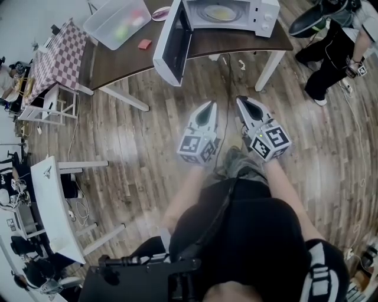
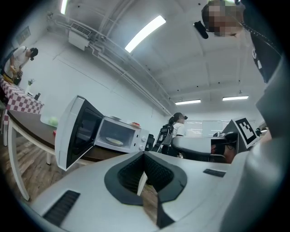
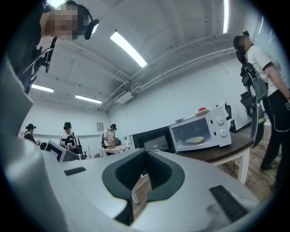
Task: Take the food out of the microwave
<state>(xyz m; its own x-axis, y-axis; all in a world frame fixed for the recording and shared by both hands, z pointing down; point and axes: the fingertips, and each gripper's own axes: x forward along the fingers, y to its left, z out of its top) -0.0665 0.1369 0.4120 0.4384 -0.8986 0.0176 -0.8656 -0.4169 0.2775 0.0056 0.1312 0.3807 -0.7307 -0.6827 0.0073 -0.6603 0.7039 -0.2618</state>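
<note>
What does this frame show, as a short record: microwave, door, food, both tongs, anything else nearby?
microwave: on the table, toward its right end in the head view
door: swung open
food: inside the microwave, not yet taken out
left tongs: shut, empty, short of the table
right tongs: shut, empty, beside the left tongs
bin: clear, on the table left of the microwave
person: standing by the table's right end
</note>
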